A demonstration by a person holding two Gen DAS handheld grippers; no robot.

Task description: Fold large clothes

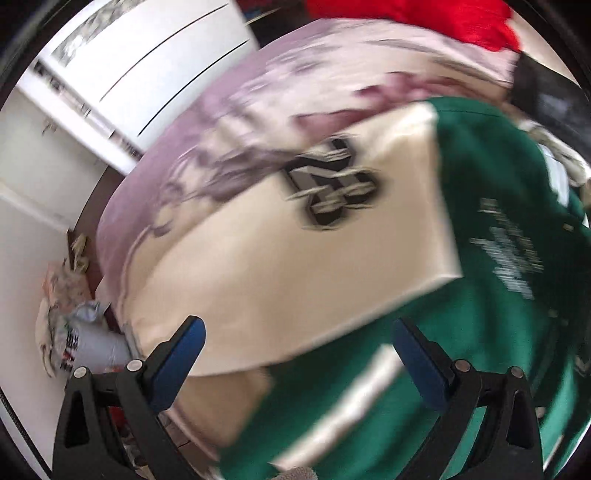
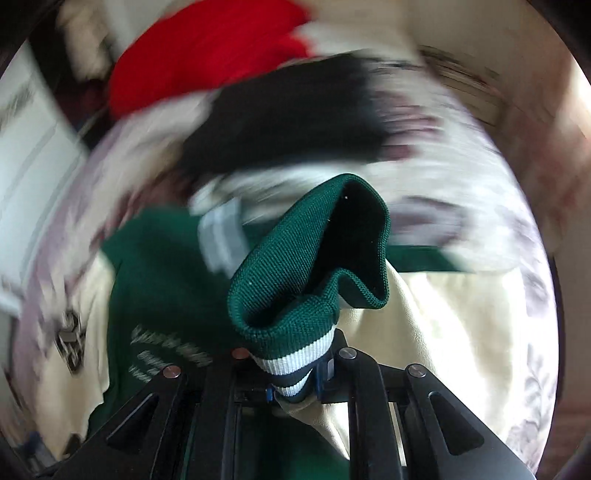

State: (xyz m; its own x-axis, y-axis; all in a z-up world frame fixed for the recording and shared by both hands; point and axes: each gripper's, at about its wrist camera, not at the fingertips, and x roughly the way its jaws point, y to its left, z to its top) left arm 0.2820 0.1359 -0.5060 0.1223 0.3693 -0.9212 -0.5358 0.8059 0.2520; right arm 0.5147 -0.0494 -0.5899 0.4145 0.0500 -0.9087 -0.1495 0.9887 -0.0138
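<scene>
A green varsity jacket (image 1: 491, 206) with cream sleeves lies on a bed with a lilac floral cover (image 1: 207, 147). In the left wrist view one cream sleeve (image 1: 295, 266), with a black and grey patch, is folded across the green body. My left gripper (image 1: 295, 354) is open and empty just above the sleeve's near edge. My right gripper (image 2: 295, 384) is shut on the green ribbed cuff (image 2: 310, 266) of the other sleeve, by its white and navy stripes, and holds it lifted above the jacket (image 2: 162, 280). Both views are motion-blurred.
A red garment (image 1: 413, 18) and a black garment (image 2: 288, 114) lie at the far side of the bed. White drawers (image 1: 159, 59) stand to the left. Bags and clutter (image 1: 74, 325) sit on the floor by the bed's left edge.
</scene>
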